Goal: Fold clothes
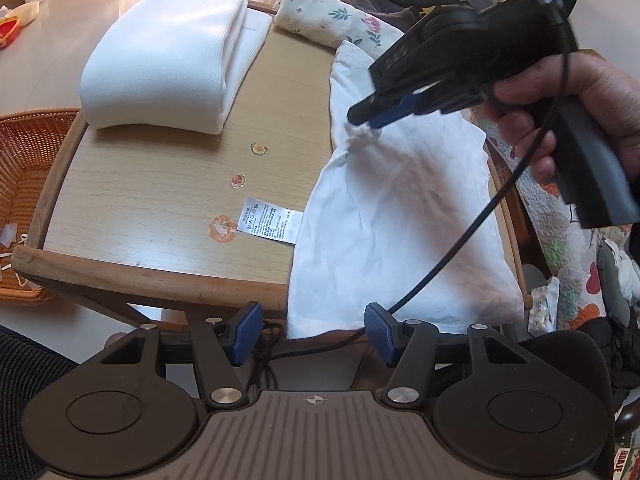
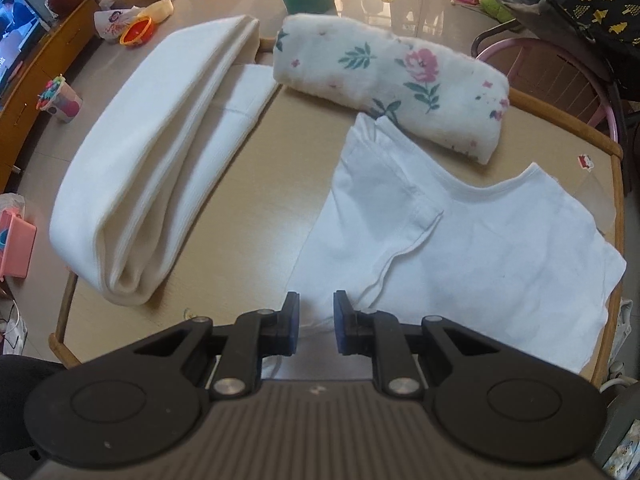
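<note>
White shirt (image 2: 460,248) flat on worktop (image 1: 160,200), right side, care tag sticking out left. L tongs (image 1: 316,332) wide, empty, at near shirt hem. R tongs (image 2: 316,320) narrow gap, nothing pinched, over shirt's left edge. Folded towel (image 1: 168,52) far left.

Right gripper (image 1: 370,118) at white shirt (image 1: 400,216) along surface (image 1: 160,200) right edge; folded white towel (image 1: 172,56) far-left corner; left gripper (image 1: 314,334) open, empty.
</note>
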`<state>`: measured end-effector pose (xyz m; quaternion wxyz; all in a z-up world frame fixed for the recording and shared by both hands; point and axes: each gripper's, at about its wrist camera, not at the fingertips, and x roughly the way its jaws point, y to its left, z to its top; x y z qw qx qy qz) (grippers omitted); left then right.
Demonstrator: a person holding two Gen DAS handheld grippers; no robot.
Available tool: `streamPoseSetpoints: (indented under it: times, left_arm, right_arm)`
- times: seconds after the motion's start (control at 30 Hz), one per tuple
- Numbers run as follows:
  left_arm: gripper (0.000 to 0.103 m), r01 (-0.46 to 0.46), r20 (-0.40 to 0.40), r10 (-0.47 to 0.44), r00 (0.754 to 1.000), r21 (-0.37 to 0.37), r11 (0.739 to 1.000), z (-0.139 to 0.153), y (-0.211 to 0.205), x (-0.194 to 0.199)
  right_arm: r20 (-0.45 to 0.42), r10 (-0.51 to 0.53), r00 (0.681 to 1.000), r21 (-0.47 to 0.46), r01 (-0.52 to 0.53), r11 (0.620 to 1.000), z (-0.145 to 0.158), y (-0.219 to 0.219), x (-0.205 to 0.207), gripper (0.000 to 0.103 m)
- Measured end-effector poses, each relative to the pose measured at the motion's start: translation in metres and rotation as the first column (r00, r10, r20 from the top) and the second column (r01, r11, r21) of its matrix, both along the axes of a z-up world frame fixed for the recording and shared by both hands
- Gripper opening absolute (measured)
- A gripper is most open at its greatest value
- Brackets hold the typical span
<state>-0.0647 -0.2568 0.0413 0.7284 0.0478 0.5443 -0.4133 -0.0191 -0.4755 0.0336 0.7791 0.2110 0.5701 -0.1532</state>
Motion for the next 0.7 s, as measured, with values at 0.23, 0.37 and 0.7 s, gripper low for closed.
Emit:
streamPoseSetpoints:
  times: [0.23,0.37,0.7]
  left_arm:
    - [0.058,-0.003,0.003,0.003,1.0,0.001,1.0,0.003,0.001,0.002]
    - [0.058,-0.006,0.008,0.006,1.0,0.001,1.0,0.005,0.0,0.002]
    - [0.058,-0.015,0.021,0.015,1.0,0.01,1.0,0.006,0.001,0.003]
  right_arm:
    - [0.009,-0.008,1.0,-0.007,0.008,1.0,0.0,0.005,-0.014,0.019]
    - [0.061,-0.054,0.997,-0.002,0.055,0.999,0.015,0.007,-0.04,0.018]
    - [-0.025,-0.153,0.988,-0.026,0.152,0.988,0.0,0.016,-0.141,0.019]
